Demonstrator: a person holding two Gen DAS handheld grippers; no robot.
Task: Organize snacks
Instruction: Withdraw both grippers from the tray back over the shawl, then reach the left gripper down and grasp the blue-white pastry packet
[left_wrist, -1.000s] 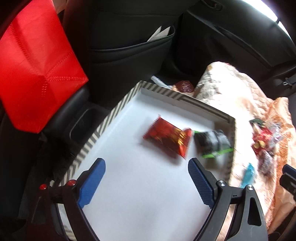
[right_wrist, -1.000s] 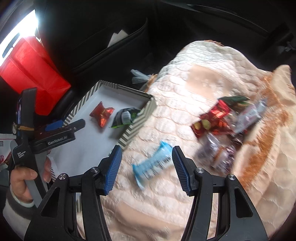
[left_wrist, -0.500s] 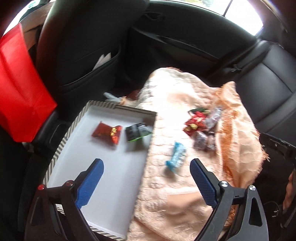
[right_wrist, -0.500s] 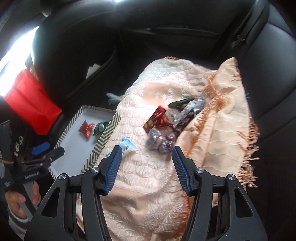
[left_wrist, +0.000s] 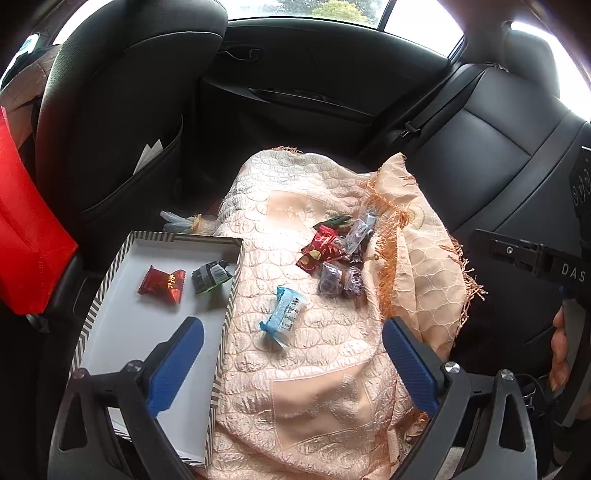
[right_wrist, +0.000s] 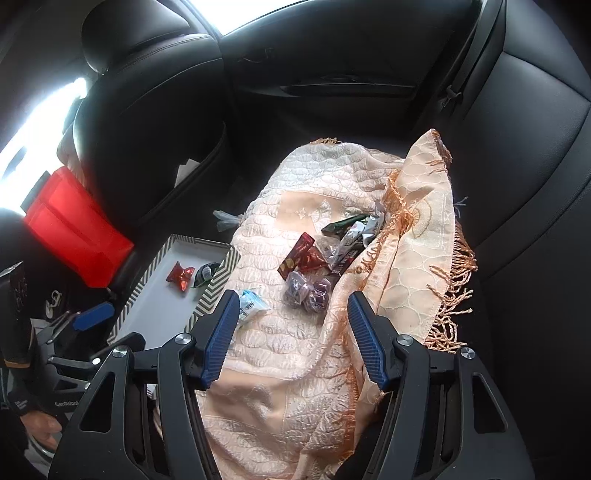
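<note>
A white tray with a striped rim (left_wrist: 236, 280) (right_wrist: 218, 280) lies on the car's back seat and holds a red packet (left_wrist: 161, 283) (right_wrist: 180, 276) and a black and green packet (left_wrist: 211, 276) (right_wrist: 204, 274). On the peach cloth (left_wrist: 325, 354) (right_wrist: 295, 332) beside it lie a blue packet (left_wrist: 284, 313) (right_wrist: 251, 303) and a heap of several snacks (left_wrist: 338, 258) (right_wrist: 325, 258). My left gripper (left_wrist: 291, 339) hangs above the tray's edge and the cloth, jaws opening, nothing between them. My right gripper (right_wrist: 293, 314) hovers over the cloth, jaws also opening and empty.
A red bag (left_wrist: 26, 236) (right_wrist: 74, 236) stands left of the tray. The black front seat back (left_wrist: 122, 122) has a pocket with papers. The car door (left_wrist: 332, 88) and rear seat back (right_wrist: 535, 166) close in the far side and right. A hand (left_wrist: 561, 354) holds the other gripper.
Both grippers have lifted and pulled back, so the tray, cloth and snacks look smaller and farther off. The left view swung from the tray toward the cloth. No snack has moved.
</note>
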